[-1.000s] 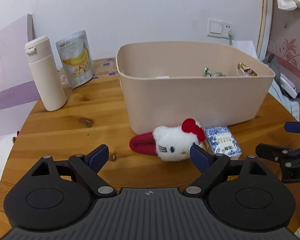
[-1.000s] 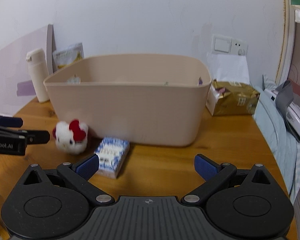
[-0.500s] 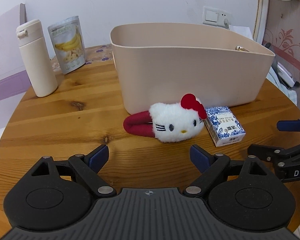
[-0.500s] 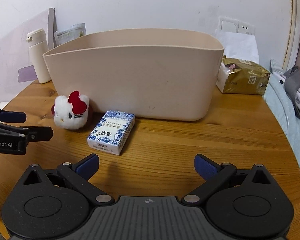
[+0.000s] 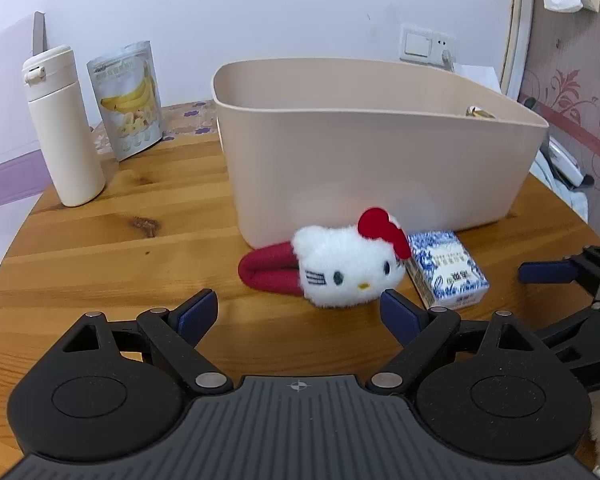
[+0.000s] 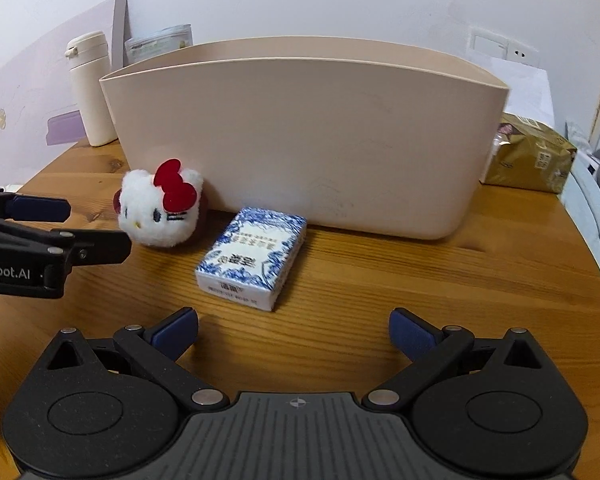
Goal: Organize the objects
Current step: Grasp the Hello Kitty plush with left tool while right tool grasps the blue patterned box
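Currently both claws are empty, with their jaws spread apart. The left claw (image 5: pixel 298 306) hovers low over the table (image 5: pixel 112 256), lined up with the plush cat head (image 5: pixel 346 266). The right claw (image 6: pixel 294 328) faces the blue-and-white box (image 6: pixel 252 258).

Positions relative to the beige bin (image 5: pixel 372 160):
- The plush cat head, with its red band, lies on the table just in front of the bin's near wall, toward the left corner.
- The blue-and-white box lies flat beside the plush, also in front of the near wall, and appears to touch the plush on one side.
- A white bottle (image 5: pixel 62 126) and a banana snack pouch (image 5: pixel 128 98) stand to the left of the bin, well apart from it.
- A gold packet (image 6: pixel 530 158) rests at the bin's right end.

Progress assessment: the bin already holds at least one item; a small glint shows above the far right rim, but the interior is largely hidden, so its contents cannot be confirmed. The plush and the box remain outside the bin, and neither is gripped. The likely step in hand is the approach to these two items. Closing on each, lifting over the rim and releasing inside are all outstanding. Whether the bottle, pouch and packet also belong in the bin cannot be judged.
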Available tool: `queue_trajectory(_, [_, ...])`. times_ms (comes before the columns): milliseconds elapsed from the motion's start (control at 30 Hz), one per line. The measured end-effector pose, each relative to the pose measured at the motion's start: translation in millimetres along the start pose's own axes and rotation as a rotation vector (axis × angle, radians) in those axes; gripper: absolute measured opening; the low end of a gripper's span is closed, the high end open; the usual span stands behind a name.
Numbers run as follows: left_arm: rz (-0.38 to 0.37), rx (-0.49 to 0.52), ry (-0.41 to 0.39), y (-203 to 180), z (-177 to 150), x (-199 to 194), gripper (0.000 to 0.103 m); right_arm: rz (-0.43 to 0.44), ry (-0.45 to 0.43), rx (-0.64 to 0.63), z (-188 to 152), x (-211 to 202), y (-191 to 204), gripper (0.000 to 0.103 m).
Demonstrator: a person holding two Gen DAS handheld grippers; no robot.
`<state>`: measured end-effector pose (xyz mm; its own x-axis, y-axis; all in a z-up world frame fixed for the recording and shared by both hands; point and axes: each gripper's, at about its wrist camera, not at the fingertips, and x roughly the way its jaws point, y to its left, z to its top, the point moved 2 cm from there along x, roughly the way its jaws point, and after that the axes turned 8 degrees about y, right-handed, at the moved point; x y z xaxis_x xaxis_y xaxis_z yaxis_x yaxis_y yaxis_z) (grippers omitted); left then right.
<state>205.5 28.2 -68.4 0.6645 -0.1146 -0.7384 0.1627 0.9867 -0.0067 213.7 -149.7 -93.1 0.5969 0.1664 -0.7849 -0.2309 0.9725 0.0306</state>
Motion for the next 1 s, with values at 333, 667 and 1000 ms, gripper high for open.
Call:
queue_trajectory(333, [-0.041,-0.003,-0.01,-6,19,10,0.09,-0.021,-0.008,-0.022,17,17,14,0.103])
queue_trajectory(667, [-0.065,0.001,-0.001,-18,30,22,0.09,-0.063,-0.011,0.021,26,24,2,0.103])
queue_trajectory(1000, [-0.013,-0.027,0.037,-24,32,38,0.09,-0.083,-0.029,0.047,23,22,-17,0.094])
